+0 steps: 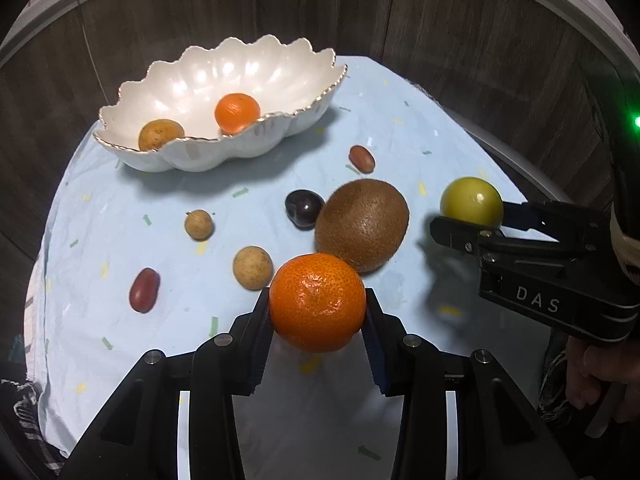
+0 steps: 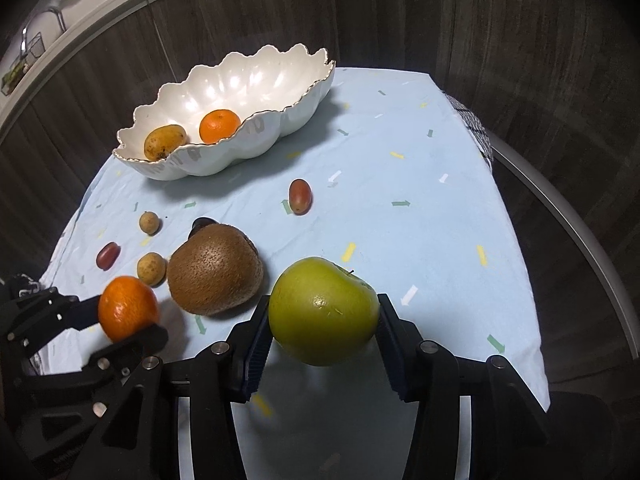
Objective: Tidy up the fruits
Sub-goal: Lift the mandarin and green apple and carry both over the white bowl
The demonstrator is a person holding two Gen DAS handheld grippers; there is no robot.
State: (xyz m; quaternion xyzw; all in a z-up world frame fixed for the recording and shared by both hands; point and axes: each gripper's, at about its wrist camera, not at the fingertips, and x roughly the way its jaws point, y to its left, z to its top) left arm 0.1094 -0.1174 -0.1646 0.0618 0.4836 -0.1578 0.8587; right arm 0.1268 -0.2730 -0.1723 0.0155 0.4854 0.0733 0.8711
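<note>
Holding two fruits at once: left gripper [image 1: 318, 304] clamped on an orange [image 1: 317, 302], right gripper [image 2: 323, 312] clamped on a green apple [image 2: 323, 311], both seemingly lifted just clear of the pale blue cloth [image 2: 420, 200], judging by the shadows beneath. Gripped near the widest girth in each case, pads [image 1: 260, 344] pressed flat to rounded skin, so likely to squirt free under any slackening or sudden swing. Judged riskier for the apple: heavier, smooth, glossy, and bulging well past the jaw width

Headed, presumably, for the scalloped white bowl [image 1: 304, 64] at the far side, already loaded with a second orange [image 1: 237, 113] and a brownish-yellow fruit [image 1: 161, 134]. Crowded in between: a kiwi [image 1: 362, 225] just beyond the held orange, a dark plum [image 1: 304, 204] touching or nearly touching the kiwi, two small tan longan-like fruits [image 1: 253, 267], two reddish grapes [image 1: 145, 289]. Liable to be clipped by a low carry and sent rolling toward the cloth's edge

Worth watching too: both grippers converging on one bowl together and knocking each other, or a high release onto the hard rim, with bruising or a bounce back out
</note>
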